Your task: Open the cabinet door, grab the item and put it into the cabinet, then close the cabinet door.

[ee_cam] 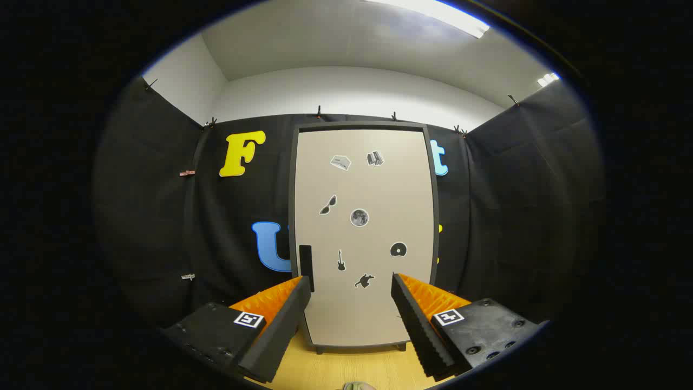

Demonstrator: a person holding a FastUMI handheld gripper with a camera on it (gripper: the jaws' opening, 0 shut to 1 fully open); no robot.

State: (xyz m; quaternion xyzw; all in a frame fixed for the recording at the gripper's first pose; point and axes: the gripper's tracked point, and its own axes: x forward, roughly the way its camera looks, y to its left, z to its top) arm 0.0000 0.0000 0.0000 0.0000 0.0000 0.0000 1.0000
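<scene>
A tall cabinet (364, 233) with a pale beige door in a dark frame stands upright straight ahead, beyond my fingers. Its door is closed and carries several small stickers. A dark vertical handle (306, 266) sits on the door's left edge, just above my left fingertip (301, 292). My gripper (352, 287) is open, fingers spread wide with nothing between them, aimed at the door's lower half. A small greenish object (357, 385) peeks in on the table below the fingers; what it is cannot be told.
The cabinet stands on a light wooden table (352, 365). Black cloth walls surround the cabinet on the left, right and behind. White room walls and a ceiling light show above.
</scene>
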